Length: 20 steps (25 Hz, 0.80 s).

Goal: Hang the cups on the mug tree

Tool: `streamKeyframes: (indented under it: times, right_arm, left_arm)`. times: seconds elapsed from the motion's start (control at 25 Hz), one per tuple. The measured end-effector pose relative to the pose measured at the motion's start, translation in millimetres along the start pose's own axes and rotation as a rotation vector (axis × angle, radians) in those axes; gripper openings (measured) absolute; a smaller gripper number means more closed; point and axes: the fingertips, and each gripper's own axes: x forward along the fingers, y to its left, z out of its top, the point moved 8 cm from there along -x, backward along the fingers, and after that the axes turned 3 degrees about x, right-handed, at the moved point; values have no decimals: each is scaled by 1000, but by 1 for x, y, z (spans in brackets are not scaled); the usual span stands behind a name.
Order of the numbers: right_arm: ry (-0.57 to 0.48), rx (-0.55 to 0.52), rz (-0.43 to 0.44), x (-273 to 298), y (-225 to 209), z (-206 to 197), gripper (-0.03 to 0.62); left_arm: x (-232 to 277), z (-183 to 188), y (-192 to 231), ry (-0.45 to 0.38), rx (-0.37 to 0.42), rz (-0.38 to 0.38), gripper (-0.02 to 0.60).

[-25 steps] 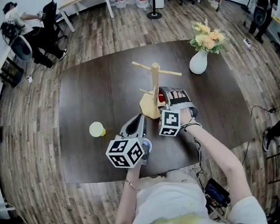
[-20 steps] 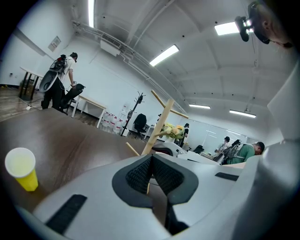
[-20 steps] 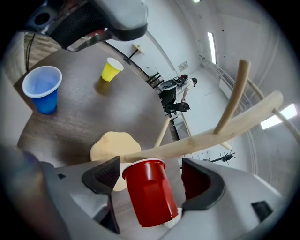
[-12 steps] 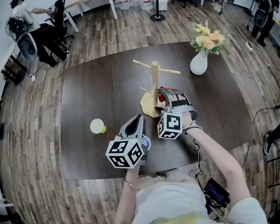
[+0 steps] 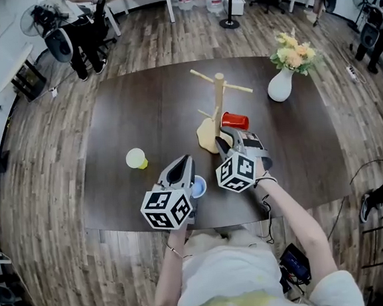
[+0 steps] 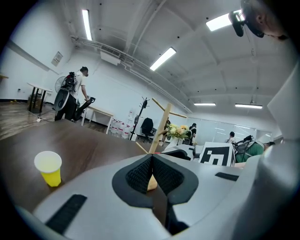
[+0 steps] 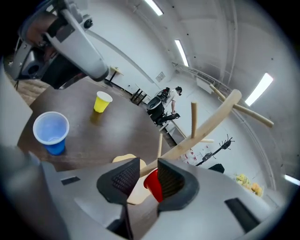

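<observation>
The wooden mug tree (image 5: 219, 103) stands mid-table on its pale base. A red cup (image 5: 234, 120) sits sideways against the trunk, low down, seemingly on a lower peg. My right gripper (image 5: 233, 138) is just in front of it. Its jaws are closing with nothing between them, and the red cup (image 7: 152, 185) shows beyond the narrow gap of the right gripper (image 7: 147, 166). A blue cup (image 5: 196, 186) stands upright beside my left gripper (image 5: 181, 164), which is shut and empty; the left gripper (image 6: 152, 159) faces the tree (image 6: 159, 129). A yellow cup (image 5: 136, 158) stands to the left.
A white vase of flowers (image 5: 281, 84) stands at the back right of the dark table (image 5: 121, 115). The table's front edge runs just under both grippers. Chairs, desks and people are on the wooden floor beyond.
My right gripper let go of the red cup and drew back toward me; its jaws narrowed. The red cup stays at the tree. The left gripper held its place.
</observation>
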Motion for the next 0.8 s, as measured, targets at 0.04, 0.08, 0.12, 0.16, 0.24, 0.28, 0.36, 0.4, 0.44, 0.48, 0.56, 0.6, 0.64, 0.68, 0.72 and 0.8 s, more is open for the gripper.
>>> streamKeyframes:
  times: [0.04, 0.08, 0.12, 0.16, 0.24, 0.28, 0.36, 0.4, 0.44, 0.48, 0.56, 0.6, 0.64, 0.68, 0.72, 0.8]
  right_arm:
    - [-7, 24, 4, -2, 1, 0, 119]
    - [-15, 47, 7, -4, 2, 0, 101]
    - [-24, 69, 9, -7, 3, 0, 77]
    - [-33, 90, 11, -9, 4, 1, 58]
    - [-54, 138, 21, -13, 6, 3, 36]
    - [-64, 164, 29, -14, 7, 4, 32]
    - [-82, 216, 48, -17, 10, 5, 26]
    - [-89, 243, 59, -19, 12, 6, 25]
    - [-95, 272, 70, -21, 14, 6, 25]
    - [-101, 303, 82, -23, 15, 7, 23]
    - [-118, 366, 110, -27, 18, 6, 22]
    - [-129, 399, 127, -29, 20, 6, 21]
    - [-139, 431, 146, -32, 22, 5, 21]
    - [-146, 460, 166, -35, 25, 5, 21]
    - [-151, 487, 186, -37, 29, 5, 21]
    - [-161, 541, 220, -42, 41, 5, 21]
  left_arm:
    - [-3, -2, 0, -1, 0, 9, 23]
    - [-6, -3, 0, -2, 0, 18, 23]
    - [-9, -4, 0, -3, 3, 25, 23]
    - [-11, -5, 0, -3, 7, 31, 23]
    - [-15, -8, 2, -3, 16, 42, 23]
    - [-17, -9, 2, -3, 20, 47, 23]
    - [-22, -12, 4, -1, 26, 56, 23]
    - [-24, -13, 5, 2, 29, 60, 23]
    - [-26, -14, 7, 4, 32, 63, 23]
    - [-28, -15, 8, 6, 35, 67, 23]
    - [-32, -16, 11, 10, 39, 76, 23]
    - [-34, -17, 13, 12, 39, 80, 23]
    - [-36, -18, 14, 13, 37, 83, 23]
    - [-39, -20, 15, 16, 33, 84, 23]
    - [-42, -22, 17, 20, 29, 85, 23]
    - [-48, -25, 19, 29, 24, 84, 23]
